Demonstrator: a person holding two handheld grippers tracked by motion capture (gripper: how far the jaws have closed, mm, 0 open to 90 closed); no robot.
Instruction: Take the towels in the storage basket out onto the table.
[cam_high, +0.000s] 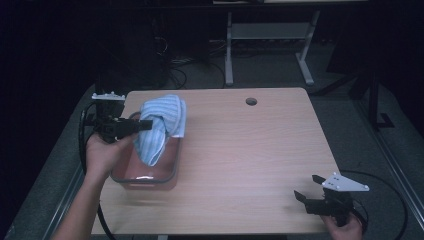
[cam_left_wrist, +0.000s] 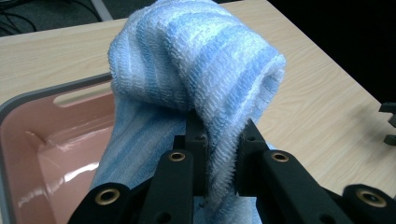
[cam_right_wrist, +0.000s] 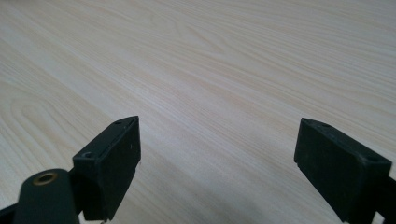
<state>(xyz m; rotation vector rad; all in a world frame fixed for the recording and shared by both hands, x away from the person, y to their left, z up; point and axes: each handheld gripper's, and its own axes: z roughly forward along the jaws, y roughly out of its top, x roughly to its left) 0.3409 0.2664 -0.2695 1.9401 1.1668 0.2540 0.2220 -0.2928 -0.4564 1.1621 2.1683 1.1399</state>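
1. the left hand-held gripper (cam_high: 142, 125) sits at the left edge of the bench (cam_high: 250, 150), held level in the person's left hand (cam_high: 102, 150), its jaws pointing across toward the right.
2. its jaws are clamped tight on a blue and white striped towel (cam_high: 160, 125); in the left gripper view the left hand-held gripper (cam_left_wrist: 219, 149) has a fold of the towel (cam_left_wrist: 196, 70) pinched between the two black pads, with the terry loops bulging out on either side.
3. the towel hangs in the air from that grip, bunched into a rounded hump above the jaws, with a longer tail drooping down below them.
4. right under the towel is a pink tub with a grey rim (cam_high: 150, 175), standing on the left part of the bench; the towel's lower end dangles over the tub's opening, and i cannot tell whether it touches the inside.
5. in the left gripper view the tub (cam_left_wrist: 46, 135) is at the left, its glossy pink inside and a handle slot in the far wall in sight.
6. the right hand-held gripper (cam_high: 307, 187) rests low at the near right corner of the bench, well apart from the towel and tub, with the person's right hand (cam_high: 342, 227) behind it.
7. its jaws stand wide apart with nothing between them; the right gripper view has the right hand-held gripper (cam_right_wrist: 217, 158) over bare pale wood.
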